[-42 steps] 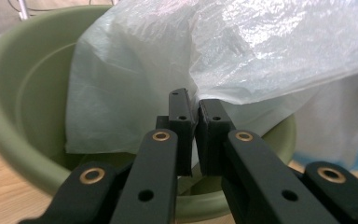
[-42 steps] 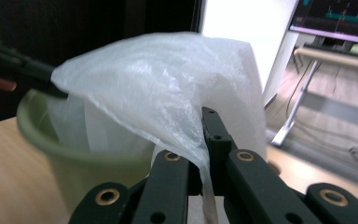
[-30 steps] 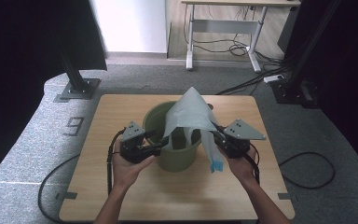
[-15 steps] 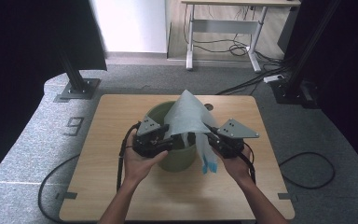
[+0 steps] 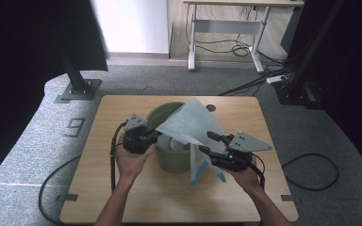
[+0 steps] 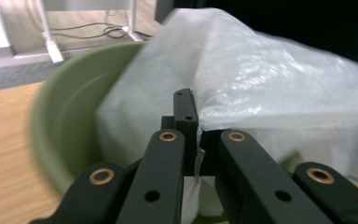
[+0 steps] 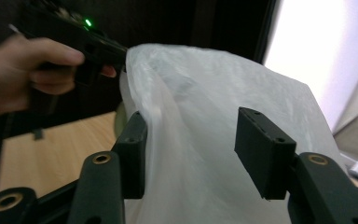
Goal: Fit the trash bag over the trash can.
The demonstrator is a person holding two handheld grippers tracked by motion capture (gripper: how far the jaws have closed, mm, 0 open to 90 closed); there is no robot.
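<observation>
Bag edge (image 6: 196, 161) in left claw (image 6: 193, 116)

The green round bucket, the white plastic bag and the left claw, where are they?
Green round bucket (image 5: 173, 161), high view, front wall.
White plastic bag (image 5: 188, 123), high view, raised sheet.
Left claw (image 6: 192, 122), left gripper view, shut tips.

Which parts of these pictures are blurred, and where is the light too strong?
Left gripper view: the round green plastic bin smears at its rim. Right gripper view: the hand is soft, the bright wall behind the thin white plastic bag overexposed. High view: sharp, dark sides.
</observation>
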